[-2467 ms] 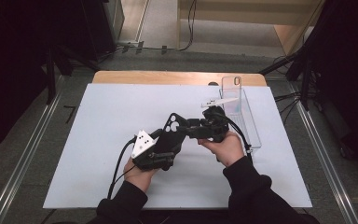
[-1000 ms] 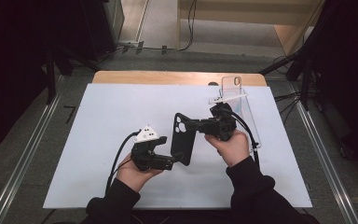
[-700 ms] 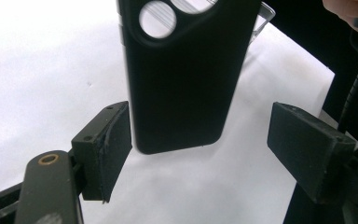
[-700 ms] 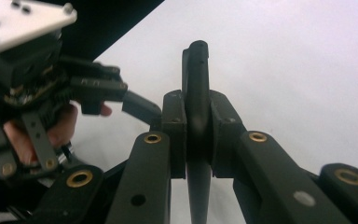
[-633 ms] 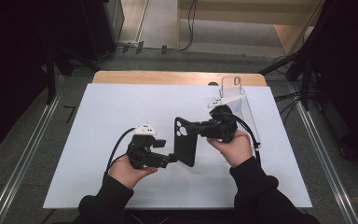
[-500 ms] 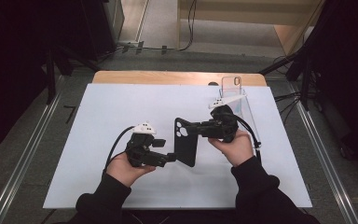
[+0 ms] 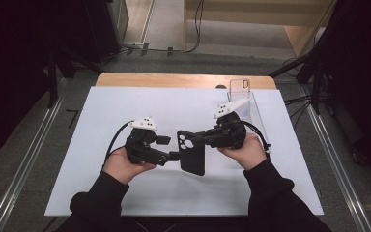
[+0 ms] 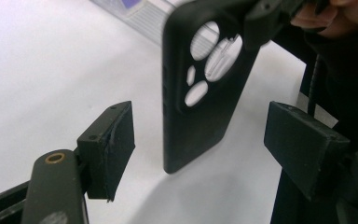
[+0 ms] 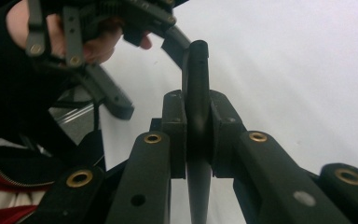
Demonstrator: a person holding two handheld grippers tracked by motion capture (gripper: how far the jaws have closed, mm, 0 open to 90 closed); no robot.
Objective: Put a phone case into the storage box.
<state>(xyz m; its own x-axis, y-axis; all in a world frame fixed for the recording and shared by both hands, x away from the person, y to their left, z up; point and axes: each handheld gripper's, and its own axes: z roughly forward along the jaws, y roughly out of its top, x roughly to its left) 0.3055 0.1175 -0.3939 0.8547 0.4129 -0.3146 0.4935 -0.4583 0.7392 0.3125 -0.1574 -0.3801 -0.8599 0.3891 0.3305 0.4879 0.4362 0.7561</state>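
Between the right gripper's (image 7: 204,139) pads, a black phone case (image 7: 192,152) is clamped by its upper edge, hanging upright above the white worktop (image 7: 101,111). Just beside it, the left gripper (image 8: 200,140) has been closing, its jaws flanking the case's lower end without touching.

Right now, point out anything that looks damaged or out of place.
Nothing stands out. The black case hangs upright above the mat, clamped at its top edge by the right tool; the left tool straddles it with open pads, not touching. A clear case stands upright in its holder.
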